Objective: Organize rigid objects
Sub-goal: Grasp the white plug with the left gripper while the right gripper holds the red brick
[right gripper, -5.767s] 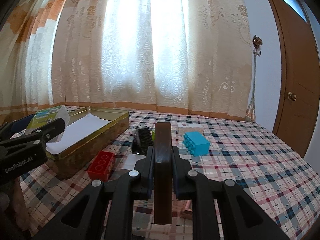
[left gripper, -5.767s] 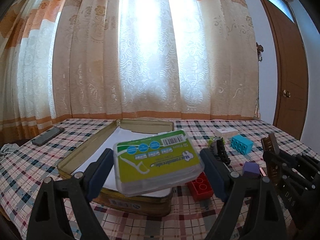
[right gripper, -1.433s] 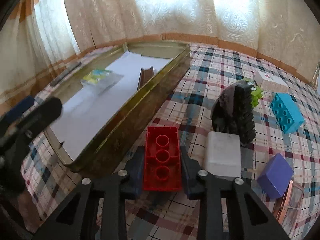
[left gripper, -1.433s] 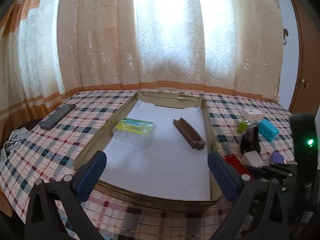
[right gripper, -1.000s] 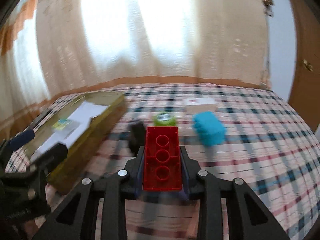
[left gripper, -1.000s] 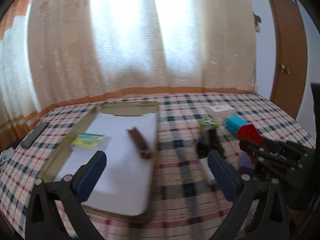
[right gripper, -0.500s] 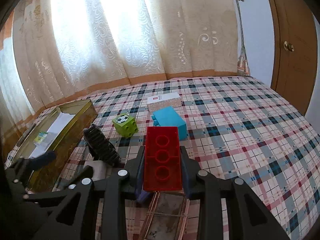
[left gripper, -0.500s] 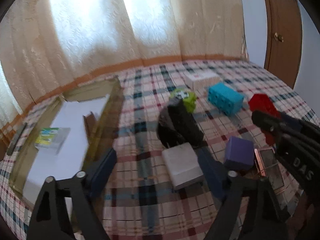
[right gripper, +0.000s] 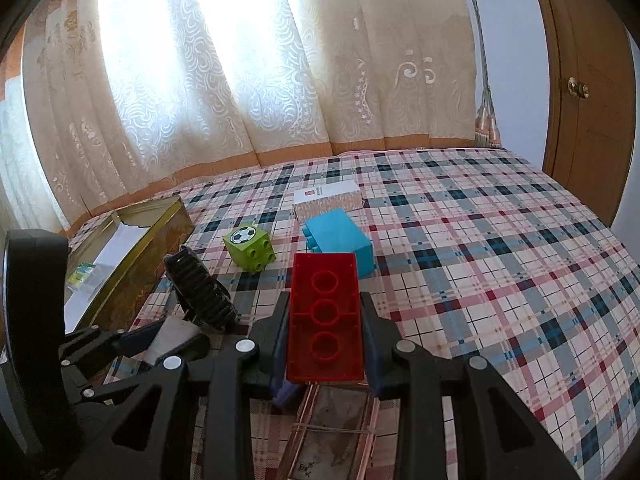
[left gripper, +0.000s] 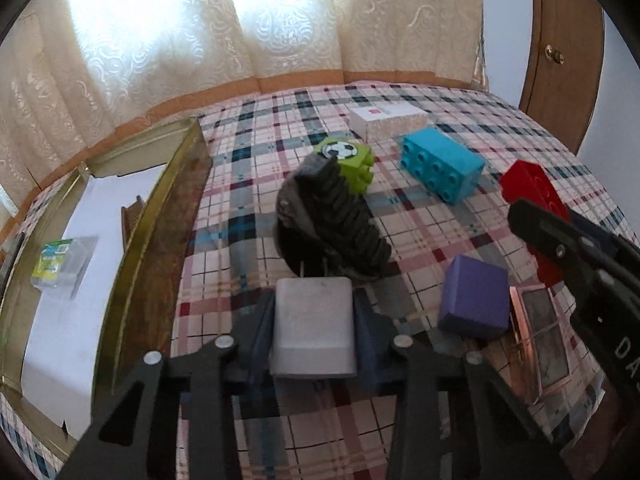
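The left gripper (left gripper: 314, 330) is clamped on the white block (left gripper: 313, 330) on the plaid tabletop (left gripper: 256, 208); the right gripper (right gripper: 325, 322) is clamped on the red brick (right gripper: 325, 316). Lift the block straight up, clear of the black comb (left gripper: 332, 220), before swinging to the gold tin (left gripper: 160, 216).

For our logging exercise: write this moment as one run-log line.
left gripper: shut on white block | right gripper: holding red brick | tin: beside

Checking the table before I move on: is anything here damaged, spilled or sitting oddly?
Nothing looks spilled or broken. One oddity: the green soccer-ball brick lies tipped on its side, studs facing sideways rather than up, as does the blue brick. The gold tin sits flat, holding a floss box.
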`<action>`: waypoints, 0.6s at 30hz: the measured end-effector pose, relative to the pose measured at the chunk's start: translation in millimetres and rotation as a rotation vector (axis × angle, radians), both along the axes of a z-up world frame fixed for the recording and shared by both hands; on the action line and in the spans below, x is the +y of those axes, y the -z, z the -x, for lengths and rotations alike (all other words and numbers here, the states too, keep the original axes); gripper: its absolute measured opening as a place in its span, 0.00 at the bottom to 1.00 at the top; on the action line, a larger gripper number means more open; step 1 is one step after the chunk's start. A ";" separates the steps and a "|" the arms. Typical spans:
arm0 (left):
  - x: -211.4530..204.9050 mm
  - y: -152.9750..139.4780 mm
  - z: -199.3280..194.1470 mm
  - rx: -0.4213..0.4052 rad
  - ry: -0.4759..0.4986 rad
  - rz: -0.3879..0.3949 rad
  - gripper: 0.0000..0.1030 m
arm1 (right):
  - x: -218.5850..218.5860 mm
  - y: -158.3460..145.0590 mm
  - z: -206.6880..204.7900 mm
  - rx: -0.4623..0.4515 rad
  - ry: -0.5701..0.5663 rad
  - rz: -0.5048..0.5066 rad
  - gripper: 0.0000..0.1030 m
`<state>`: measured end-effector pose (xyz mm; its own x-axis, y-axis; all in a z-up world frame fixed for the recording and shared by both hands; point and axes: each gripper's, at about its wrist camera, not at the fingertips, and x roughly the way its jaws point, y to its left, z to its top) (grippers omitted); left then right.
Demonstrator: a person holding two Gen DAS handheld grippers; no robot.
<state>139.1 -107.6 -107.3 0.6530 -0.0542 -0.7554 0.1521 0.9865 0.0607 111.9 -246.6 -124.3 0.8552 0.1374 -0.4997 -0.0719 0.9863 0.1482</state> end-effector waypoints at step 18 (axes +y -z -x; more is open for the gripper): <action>17.5 -26.9 26.7 -0.212 -0.074 0.037 0.36 | 5.5 -7.5 10.8 -0.073 0.008 0.013 0.33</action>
<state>112.4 -90.2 -80.3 0.7999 -0.0257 -0.5996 0.0672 0.9966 0.0470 101.1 -241.0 -116.7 0.8905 0.1242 -0.4376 -0.0739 0.9887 0.1304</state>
